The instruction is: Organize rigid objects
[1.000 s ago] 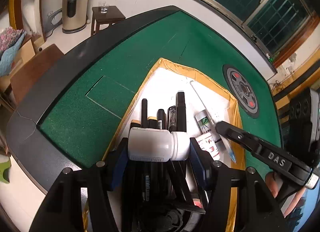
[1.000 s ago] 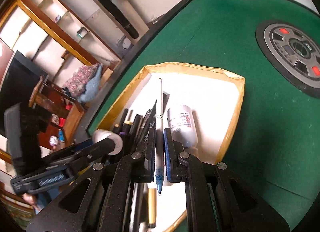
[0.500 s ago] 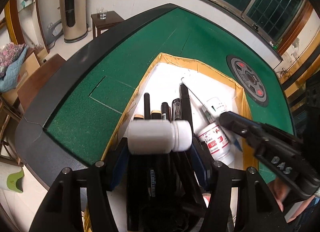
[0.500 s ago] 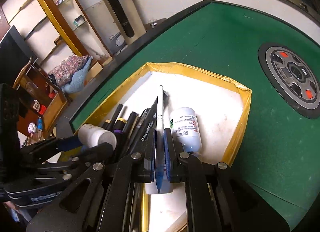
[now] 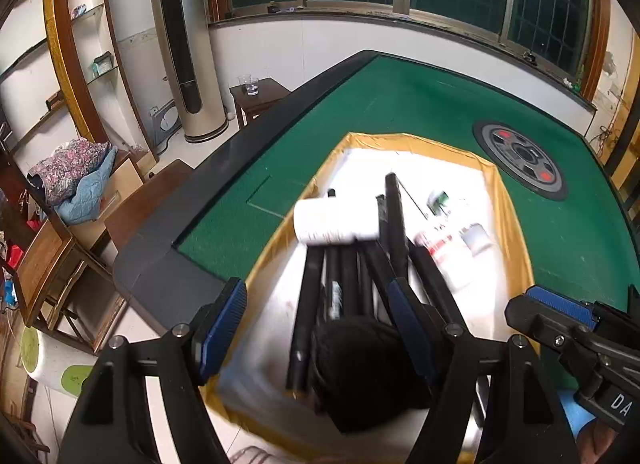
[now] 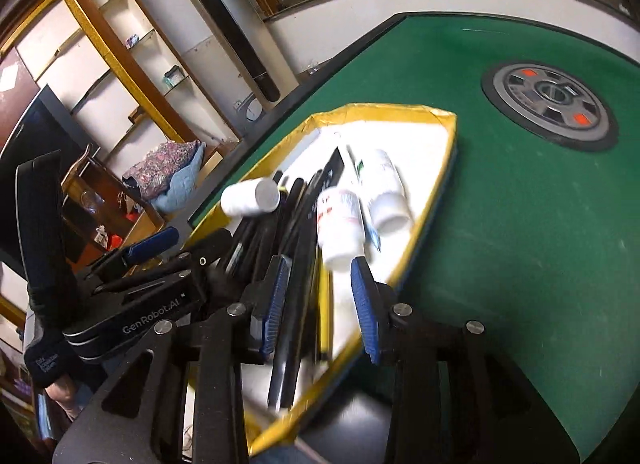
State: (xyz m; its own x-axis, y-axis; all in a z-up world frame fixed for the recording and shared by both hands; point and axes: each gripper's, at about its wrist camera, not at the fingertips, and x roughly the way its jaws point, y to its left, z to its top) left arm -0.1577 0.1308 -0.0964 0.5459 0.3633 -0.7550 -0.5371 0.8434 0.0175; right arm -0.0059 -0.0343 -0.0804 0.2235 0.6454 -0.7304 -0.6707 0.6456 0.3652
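Observation:
A yellow-rimmed white tray [image 5: 516, 224] [image 6: 436, 168] on the green table holds several black pens [image 5: 348, 276] [image 6: 296, 216] and white bottles. A plain white bottle [image 5: 336, 220] [image 6: 250, 197] lies across the pens' far ends. Two labelled white bottles [image 6: 340, 224] and a thin clear pen [image 6: 366, 220] lie at the tray's right side. My left gripper [image 5: 316, 324] is open and empty above the tray's near end. My right gripper [image 6: 320, 296] is open and empty above the near right part of the tray.
A round grey control panel [image 5: 520, 160] [image 6: 550, 102] is set into the green felt [image 5: 400, 104] beyond the tray. The table's dark rim [image 5: 168, 272] runs on the left. A small wooden side table [image 5: 260, 94] and a tall fan stand behind.
My left gripper opened and let go of the plain white bottle, which now lies on the pens. My right gripper opened and released the thin pen. Both grippers pulled back and up.

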